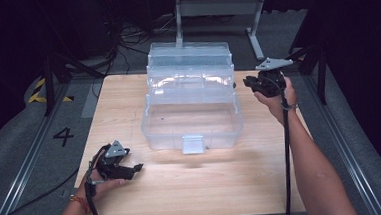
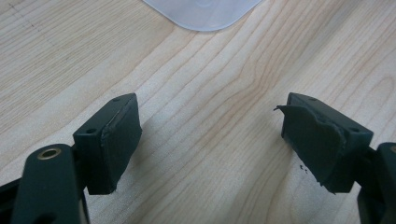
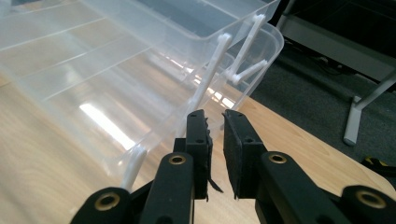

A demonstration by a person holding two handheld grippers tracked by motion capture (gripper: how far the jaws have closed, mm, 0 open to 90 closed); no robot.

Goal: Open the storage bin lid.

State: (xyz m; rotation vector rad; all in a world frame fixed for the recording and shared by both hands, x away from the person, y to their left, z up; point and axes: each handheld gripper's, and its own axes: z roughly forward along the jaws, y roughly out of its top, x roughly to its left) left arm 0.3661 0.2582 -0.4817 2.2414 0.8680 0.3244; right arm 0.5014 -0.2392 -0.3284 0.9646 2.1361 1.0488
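Plainly the right claw [image 1: 249, 83] is the nearer one: its jaws stand almost together with nothing between them, and the clear tiered box [image 1: 191, 95] lies just ahead of it, long axis across the tabletop [image 1: 203, 187], white hinge arms [image 3: 212, 74] facing it. The left claw [image 1: 138, 168] rests wide open and empty, the box well beyond it. Dark floor and cables surround.
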